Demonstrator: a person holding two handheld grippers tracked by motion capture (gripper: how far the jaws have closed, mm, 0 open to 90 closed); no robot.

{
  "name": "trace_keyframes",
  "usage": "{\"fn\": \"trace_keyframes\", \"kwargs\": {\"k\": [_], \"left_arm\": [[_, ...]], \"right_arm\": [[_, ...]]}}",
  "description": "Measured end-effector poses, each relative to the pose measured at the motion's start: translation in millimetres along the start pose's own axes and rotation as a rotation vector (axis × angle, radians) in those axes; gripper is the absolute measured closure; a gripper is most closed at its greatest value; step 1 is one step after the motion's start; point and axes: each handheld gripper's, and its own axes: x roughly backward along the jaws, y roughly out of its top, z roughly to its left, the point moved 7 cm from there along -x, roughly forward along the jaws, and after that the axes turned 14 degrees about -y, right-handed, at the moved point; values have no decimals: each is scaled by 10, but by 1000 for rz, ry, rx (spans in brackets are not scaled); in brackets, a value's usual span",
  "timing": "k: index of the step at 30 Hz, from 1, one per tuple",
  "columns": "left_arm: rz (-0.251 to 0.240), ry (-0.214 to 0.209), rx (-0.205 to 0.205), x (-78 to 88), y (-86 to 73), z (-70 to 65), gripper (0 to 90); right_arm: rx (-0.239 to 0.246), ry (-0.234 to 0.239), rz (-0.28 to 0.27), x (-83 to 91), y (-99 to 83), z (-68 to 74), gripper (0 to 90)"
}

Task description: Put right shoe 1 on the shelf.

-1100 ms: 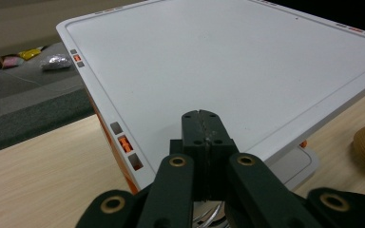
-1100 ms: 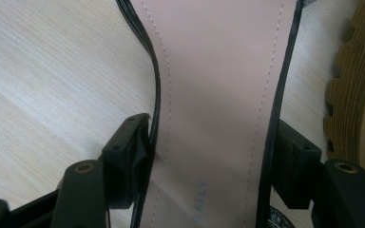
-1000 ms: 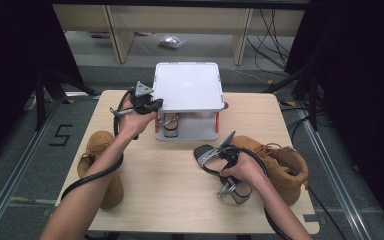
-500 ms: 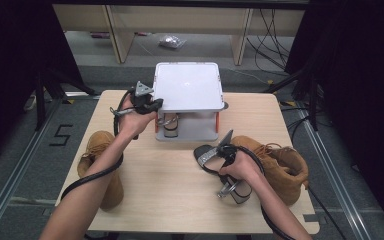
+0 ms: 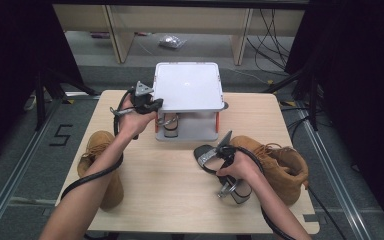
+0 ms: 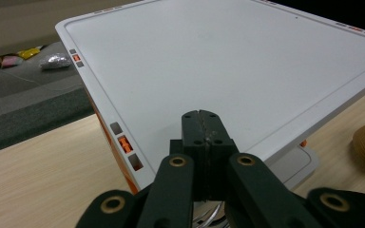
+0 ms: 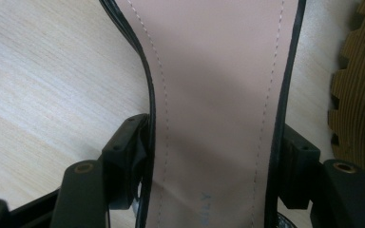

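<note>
Black high-heeled sandal with beige insole (image 7: 218, 95) | clamped across its width in right claw (image 7: 209, 175), low over wooden surface (image 5: 170, 185), long axis running straight ahead of jaws | left claw (image 6: 202, 128) shut empty at white shoe rack (image 5: 187, 85)

On the table (image 5: 170, 200), a small rack (image 5: 187, 107) stands at twelve o'clock with a shoe (image 5: 170, 125) under its top shelf. One boot (image 5: 102, 167) lies at nine o'clock, overhanging the table's edge; another boot (image 5: 275, 165) lies at three o'clock. A sandal (image 5: 225, 172) sits just left of that boot, near centre.
</note>
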Motion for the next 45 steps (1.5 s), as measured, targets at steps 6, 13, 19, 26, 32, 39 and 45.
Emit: {"fn": "trace_keyframes", "kwargs": {"k": [6, 13, 19, 26, 32, 39, 45], "left_arm": [[10, -1, -7, 9, -6, 6, 898], [-1, -2, 1, 0, 0, 1, 898], [-1, 0, -1, -1, 1, 0, 898], [0, 0, -2, -2, 1, 0, 898], [8, 1, -10, 6, -6, 5, 898], [-2, 1, -4, 0, -3, 0, 898], [-5, -1, -5, 0, -4, 2, 898]], "right_arm": [[-3, -15, -4, -31, 20, -23, 421], [-115, 14, 23, 3, 4, 41, 433], [-154, 45, -4, 17, -3, 70, 435], [-160, 52, -59, 67, 17, 62, 436], [-221, 65, -74, 127, 80, 70, 436], [-273, 75, -98, 182, 205, 85, 436], [-310, 80, -145, 206, 370, 93, 436]]}}
